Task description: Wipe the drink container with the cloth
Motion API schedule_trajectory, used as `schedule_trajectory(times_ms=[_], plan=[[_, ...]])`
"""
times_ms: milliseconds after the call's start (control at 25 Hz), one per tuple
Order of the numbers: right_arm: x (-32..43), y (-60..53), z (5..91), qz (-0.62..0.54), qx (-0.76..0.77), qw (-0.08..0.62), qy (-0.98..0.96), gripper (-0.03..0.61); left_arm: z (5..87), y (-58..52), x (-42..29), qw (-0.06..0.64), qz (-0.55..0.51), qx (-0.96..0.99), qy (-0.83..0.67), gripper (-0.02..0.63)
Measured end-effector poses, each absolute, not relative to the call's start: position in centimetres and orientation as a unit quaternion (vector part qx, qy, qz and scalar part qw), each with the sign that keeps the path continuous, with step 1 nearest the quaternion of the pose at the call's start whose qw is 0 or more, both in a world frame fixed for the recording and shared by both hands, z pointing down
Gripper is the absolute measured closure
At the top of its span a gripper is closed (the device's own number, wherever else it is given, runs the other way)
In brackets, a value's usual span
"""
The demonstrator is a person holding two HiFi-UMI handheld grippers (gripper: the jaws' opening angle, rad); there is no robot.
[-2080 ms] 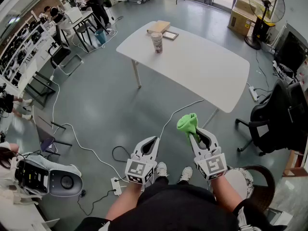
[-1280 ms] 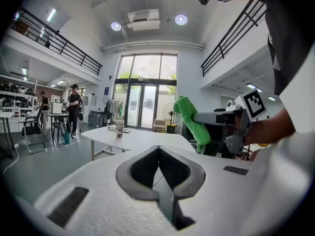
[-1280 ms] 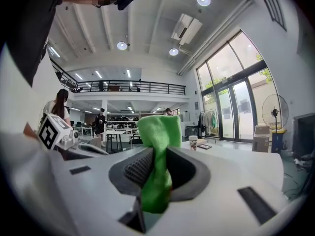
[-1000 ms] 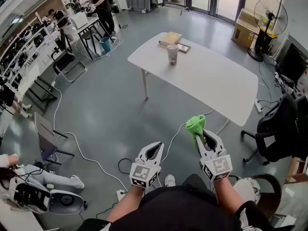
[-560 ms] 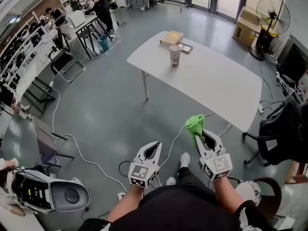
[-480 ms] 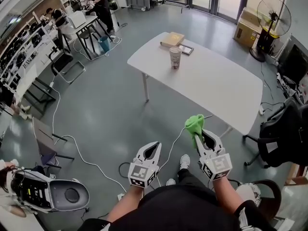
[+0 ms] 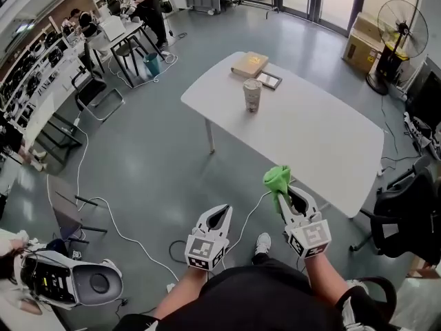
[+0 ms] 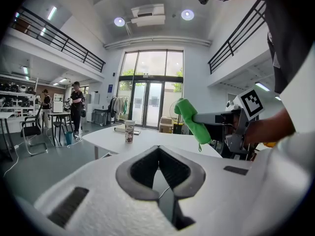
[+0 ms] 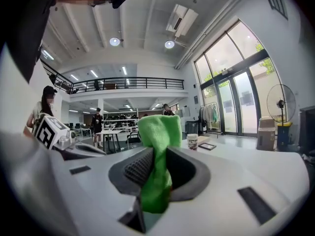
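Observation:
A paper drink cup (image 7: 253,95) stands on the far part of a white table (image 7: 310,136); it also shows small in the left gripper view (image 8: 129,131) and the right gripper view (image 9: 192,141). My right gripper (image 7: 288,193) is shut on a green cloth (image 7: 278,180) that sticks up out of its jaws (image 9: 157,156), short of the table's near edge. My left gripper (image 7: 222,210) is held beside it over the floor, jaws closed on nothing (image 8: 158,149). Both grippers are well apart from the cup.
A book (image 7: 250,63) and a small frame (image 7: 269,81) lie behind the cup. A black office chair (image 7: 406,216) stands right of the table, a fan (image 7: 401,19) and a cardboard box (image 7: 362,47) beyond. Cables (image 7: 124,233) cross the floor. People stand at desks (image 7: 120,29) far left.
The table and cup have come nearer and sit lower in the head view as the person walks toward them. Both grippers keep their pose, the cloth still held.

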State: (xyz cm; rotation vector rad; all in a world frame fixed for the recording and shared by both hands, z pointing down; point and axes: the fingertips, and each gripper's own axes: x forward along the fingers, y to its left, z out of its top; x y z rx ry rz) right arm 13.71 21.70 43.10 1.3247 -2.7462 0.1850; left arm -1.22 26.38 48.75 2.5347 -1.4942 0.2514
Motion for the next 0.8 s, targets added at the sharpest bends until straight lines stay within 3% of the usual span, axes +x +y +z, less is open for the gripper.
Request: schedule_trajectory(times_ms=[800], plan=[[15.0, 10.6, 45.1, 0.083, 0.388, 0.038, -0.917, 0.489, 49.2, 16.6, 1.4, 0.097, 0.103, 0.837, -0.529, 0.604]])
